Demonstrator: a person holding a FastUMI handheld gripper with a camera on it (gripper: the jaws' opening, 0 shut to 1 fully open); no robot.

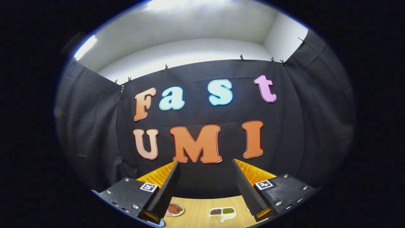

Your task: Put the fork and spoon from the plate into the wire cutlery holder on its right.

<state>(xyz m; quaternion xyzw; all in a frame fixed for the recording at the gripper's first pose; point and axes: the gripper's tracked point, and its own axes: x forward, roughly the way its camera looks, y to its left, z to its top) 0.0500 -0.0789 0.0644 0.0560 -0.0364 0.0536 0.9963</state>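
**No readable wording, two coded tags only**

Tongs [205,161] spread wide, nothing between them. Left tag [149,187]: square black-and-white code pattern on the left finger's base. Right tag [264,184]: same kind, on the right finger's base. No letters or digits on either. Food card [174,209] and tray card [222,214] on the worktop [199,207] under the tongs: pictures, no legible text.

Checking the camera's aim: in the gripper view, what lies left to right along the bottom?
Left finger → round plate of food → divided tray → right finger. Both dishes sit on the wooden table; the gripper is open, holding nothing.
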